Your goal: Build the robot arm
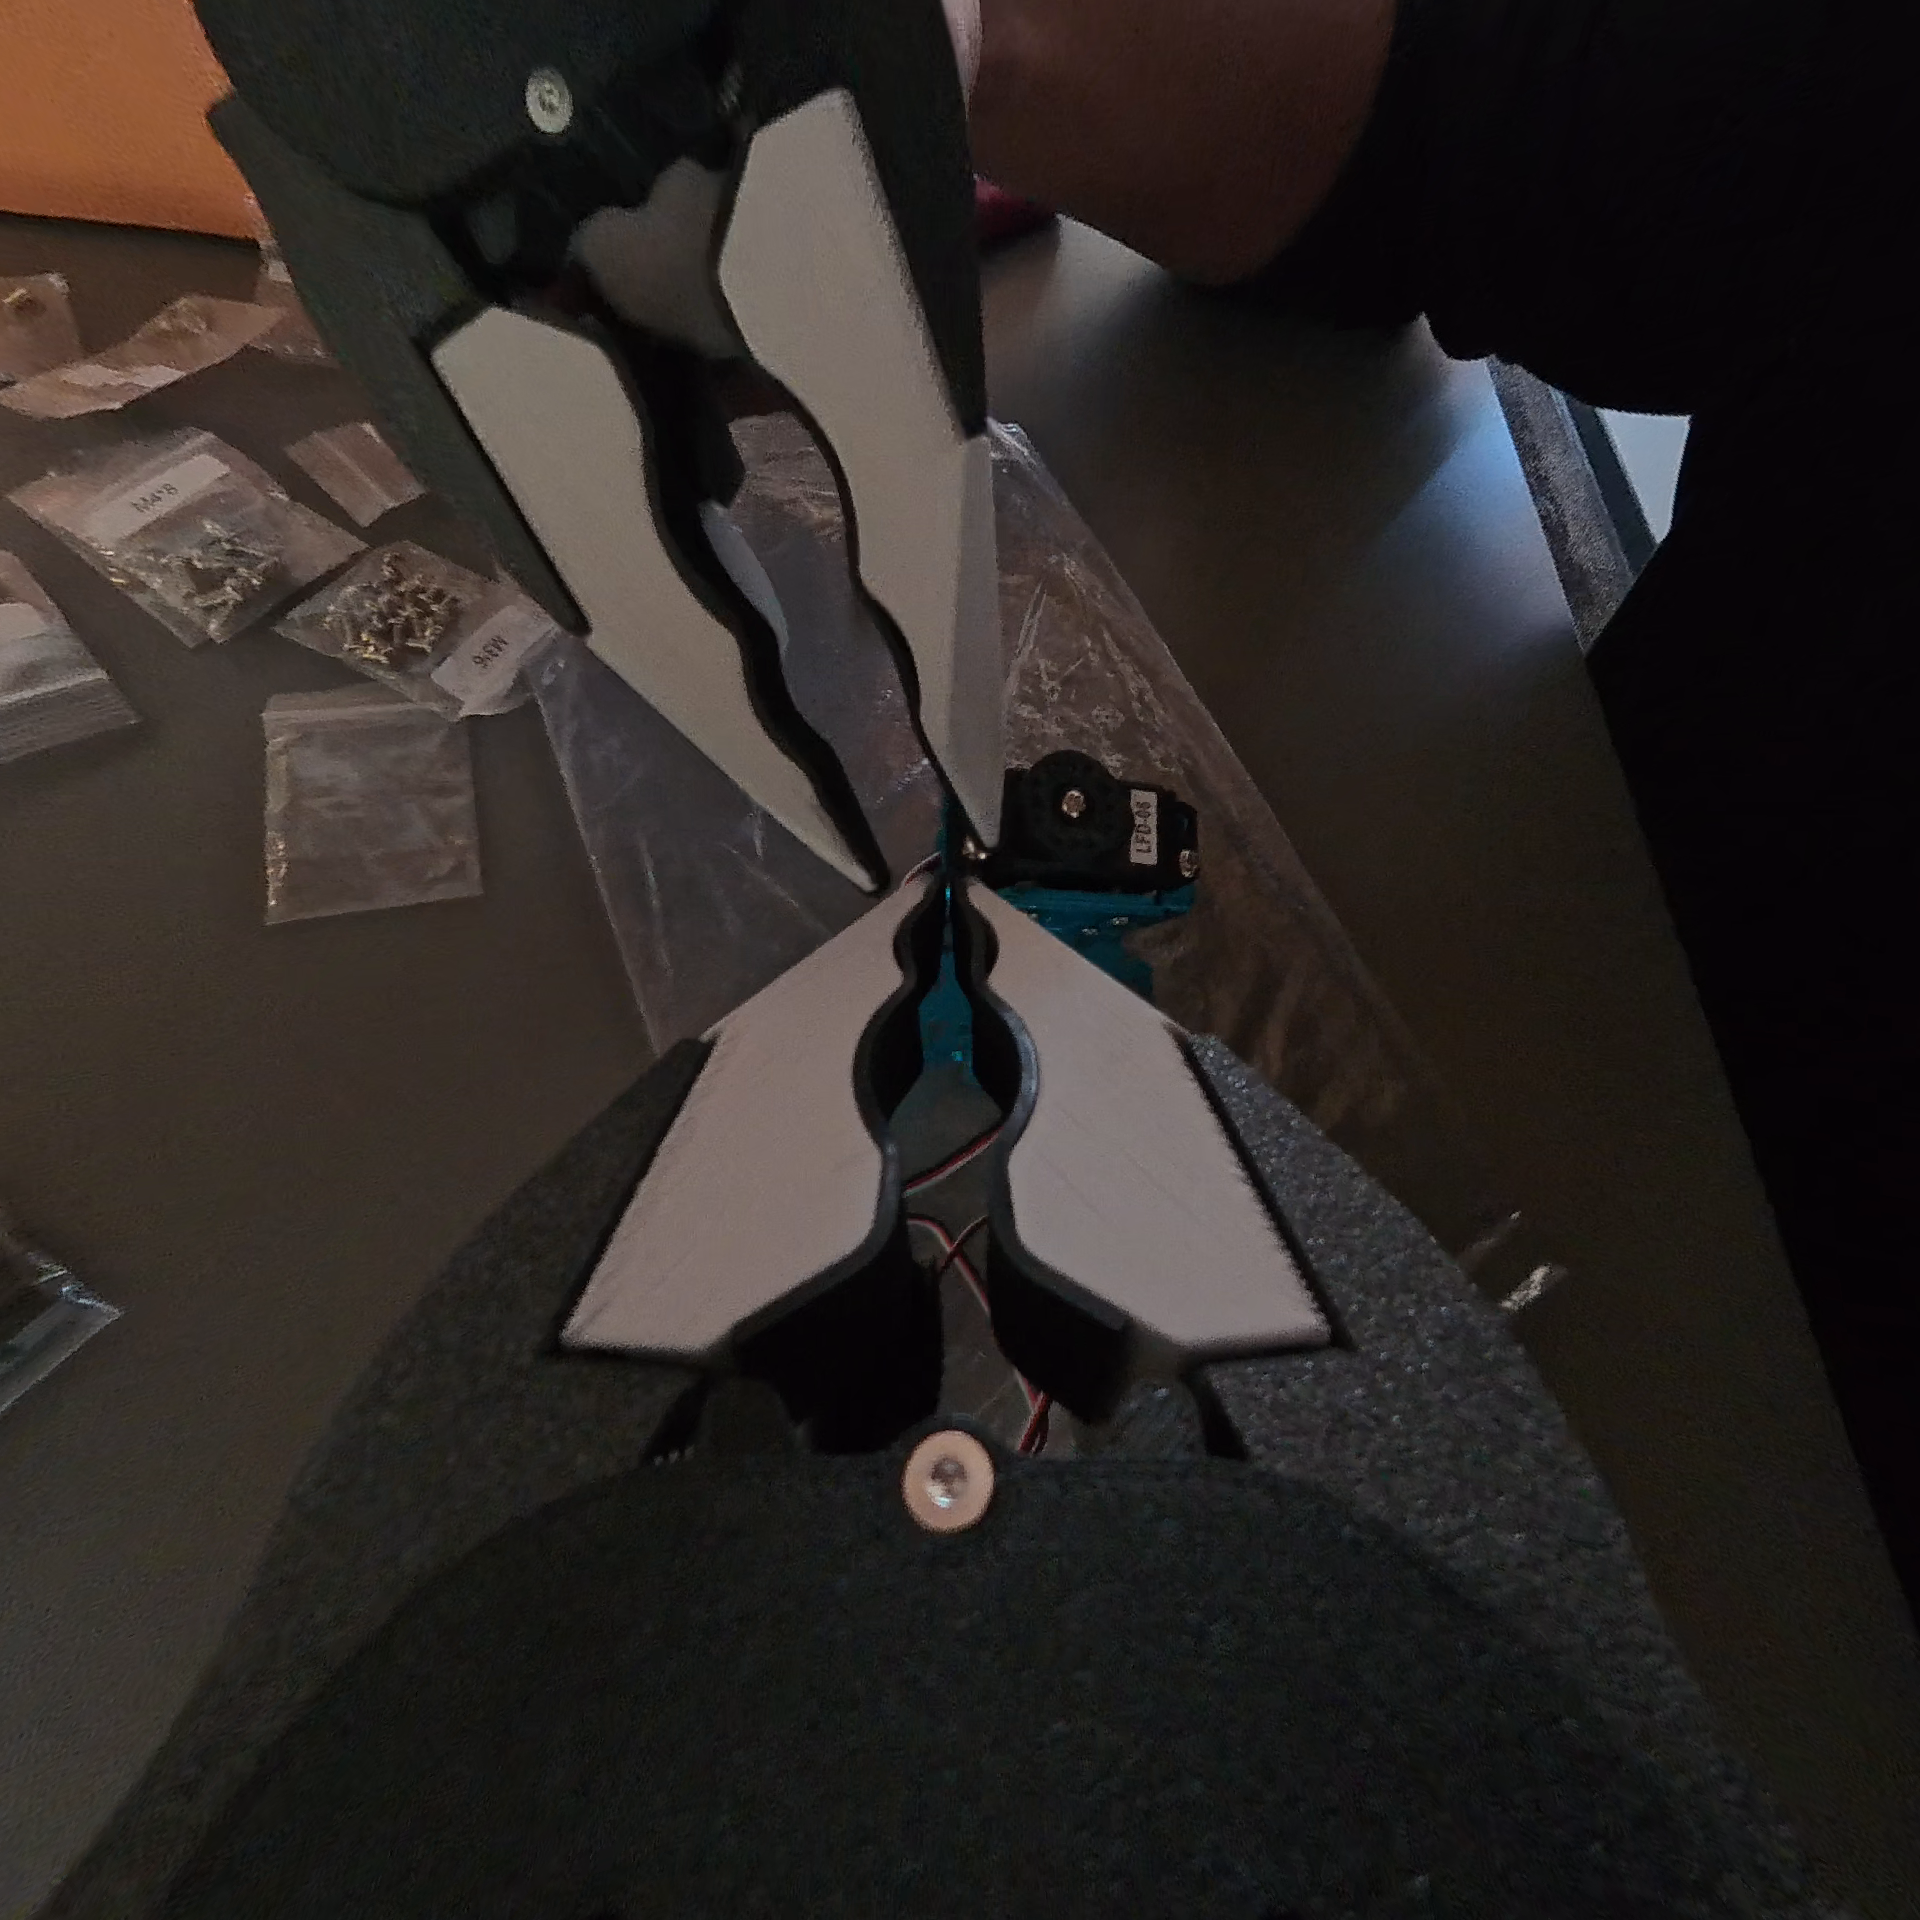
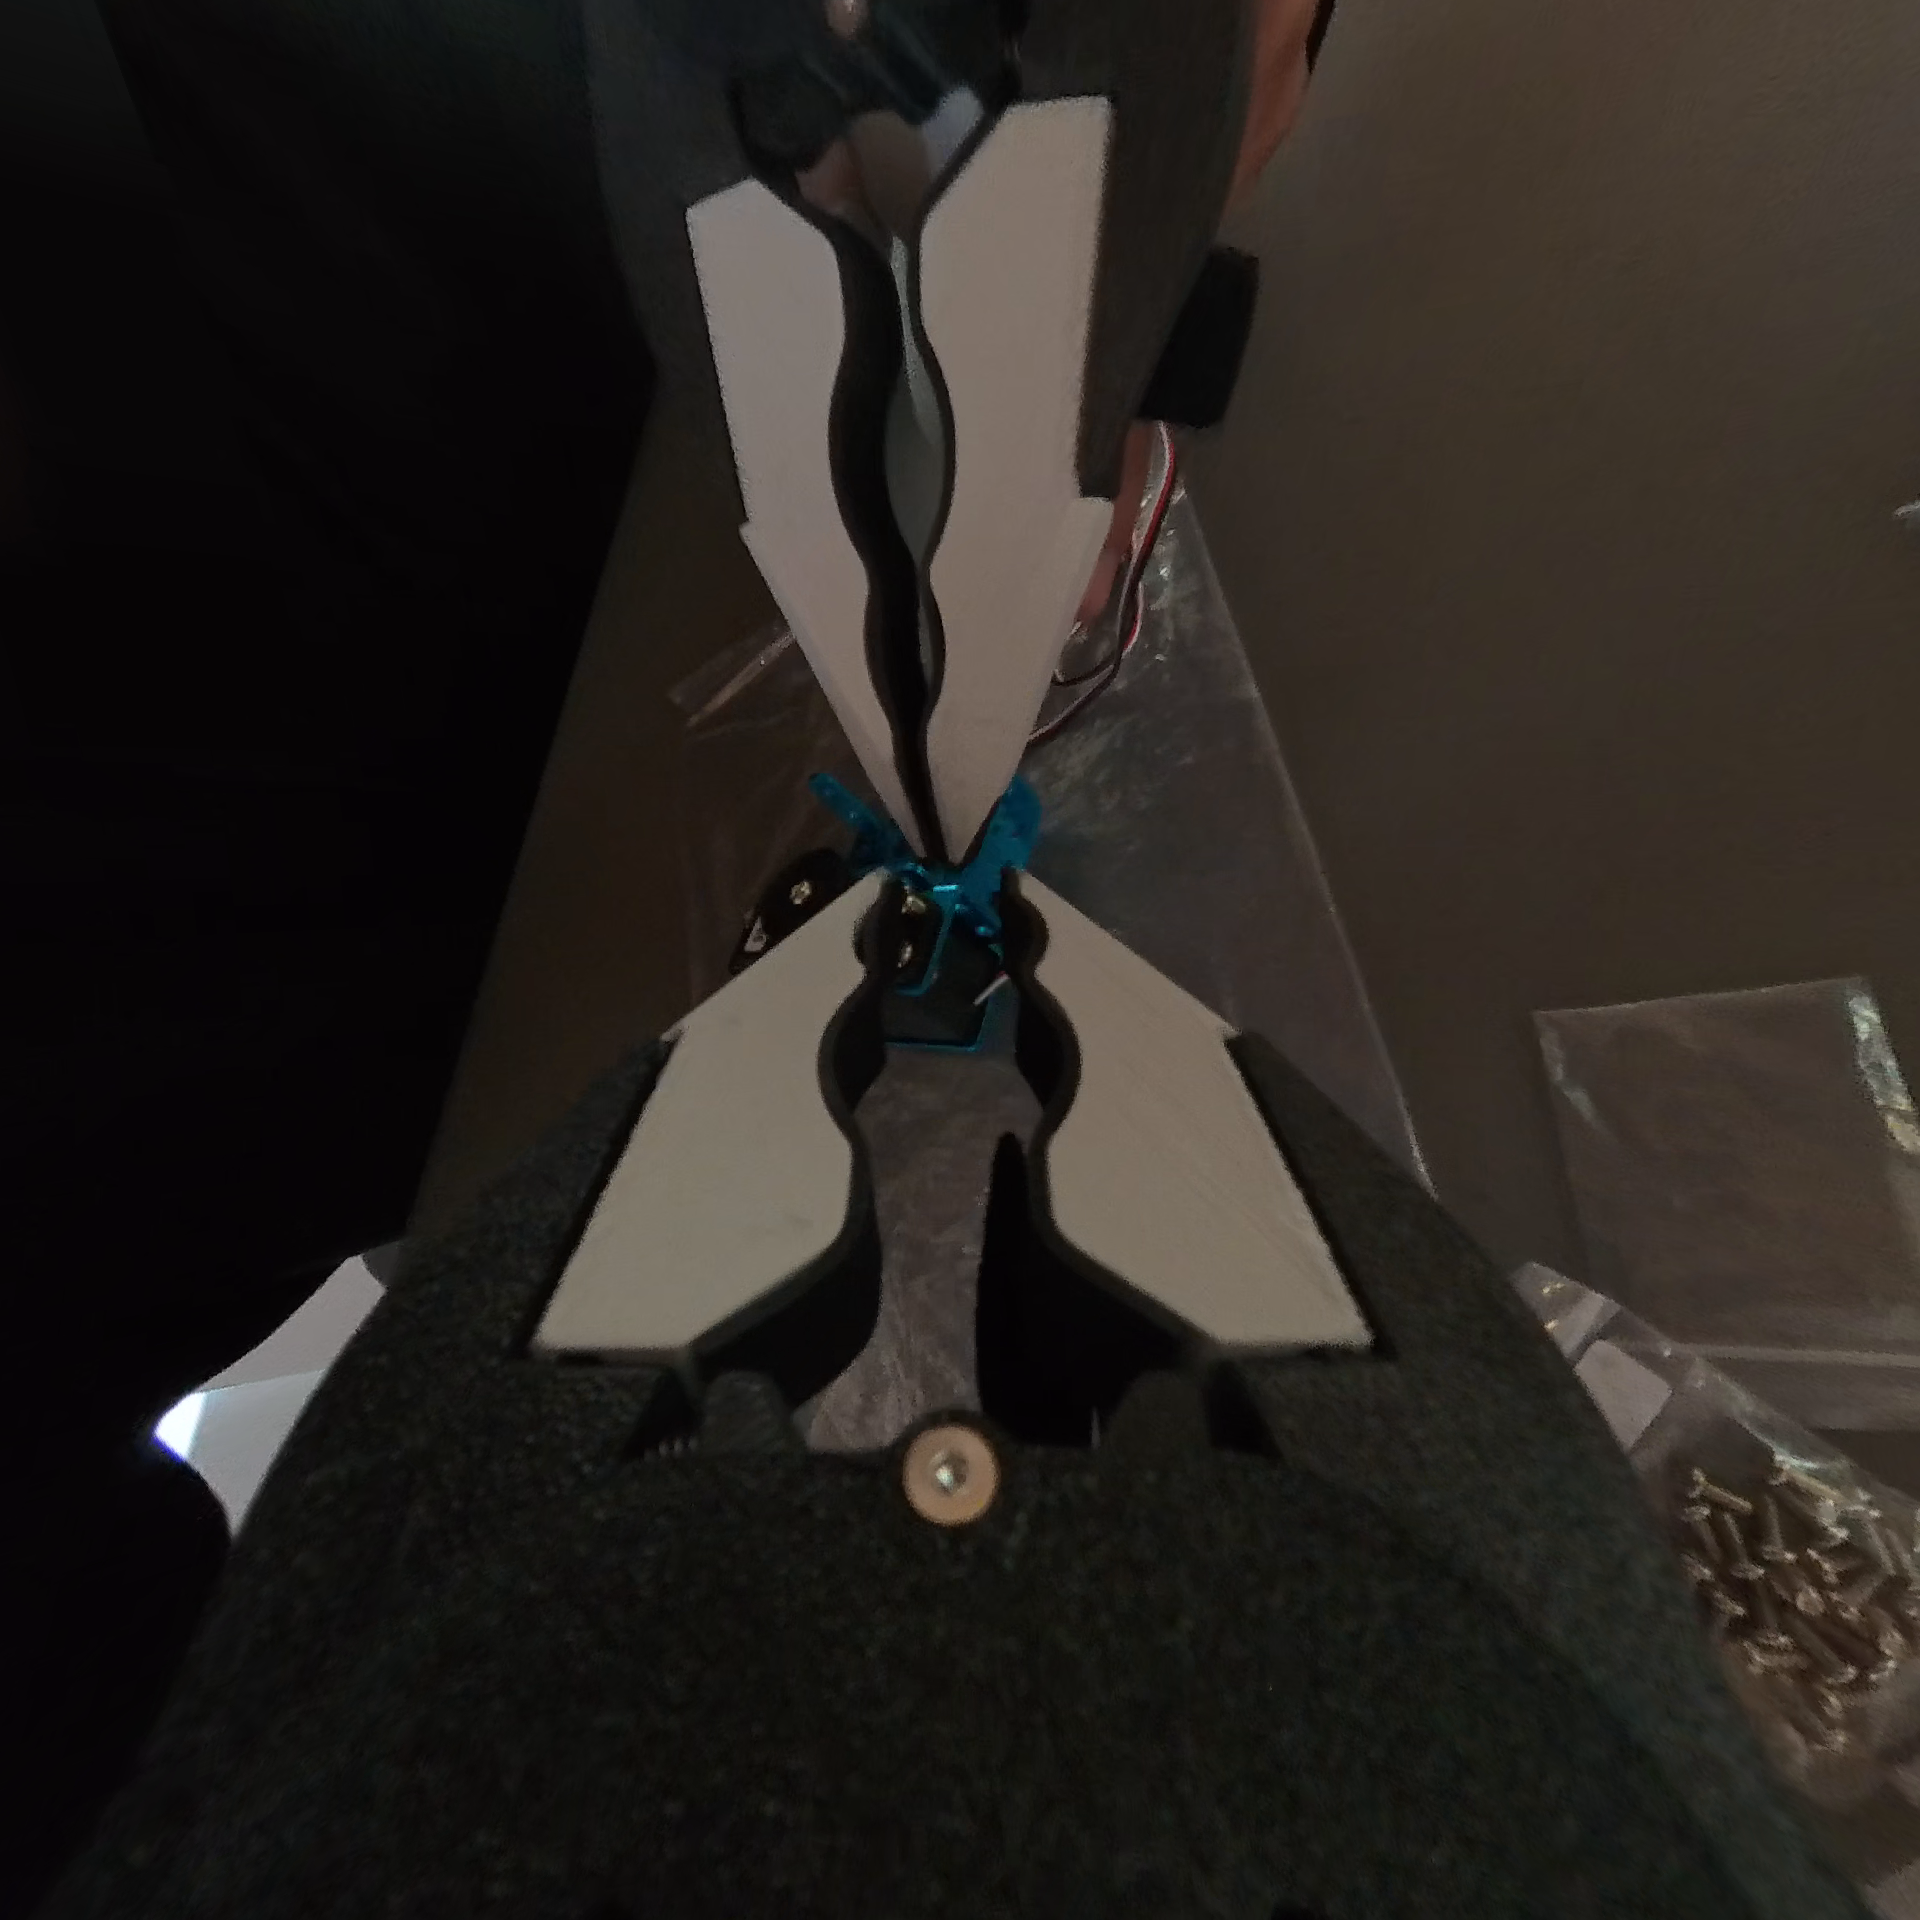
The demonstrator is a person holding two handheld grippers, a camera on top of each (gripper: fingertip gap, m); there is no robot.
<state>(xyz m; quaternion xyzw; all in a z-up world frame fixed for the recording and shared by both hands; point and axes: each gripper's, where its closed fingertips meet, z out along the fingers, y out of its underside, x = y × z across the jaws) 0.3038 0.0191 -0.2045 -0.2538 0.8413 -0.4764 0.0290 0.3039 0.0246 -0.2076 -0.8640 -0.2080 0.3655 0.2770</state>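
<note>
The blue bracket [image 2: 961, 904] is sitting between the two pairs of fingertips, over a clear plastic bag [image 1: 1143, 675] on the dark table [image 1: 1403, 520]; a black servo [image 1: 1091, 821] is mounted to it, showing just right of the tips in the left wrist view. The left gripper [image 1: 951, 904] is pinching a thin blue edge, its jaws nearly closed on it; the right gripper [image 2: 945, 899] is meeting it head-on, its jaws standing a little wider and seeming to be clamping the blue bracket where the servo sits. Thin red, white and black wires [image 1: 966, 1247] are trailing back under the left gripper.

A pinch on so thin an edge is likely to pivot, so squeezing squarely and keeping both tools in line looks wise.

The bracket's long axis appears to be running along the line joining the two grippers, with the servo end pointing away from the left one; the exact tilt cannot be told.

Bags of screws [image 1: 208, 561] are lying well to the left; a person's arm [image 1: 1195, 156] is reaching in above.
</note>
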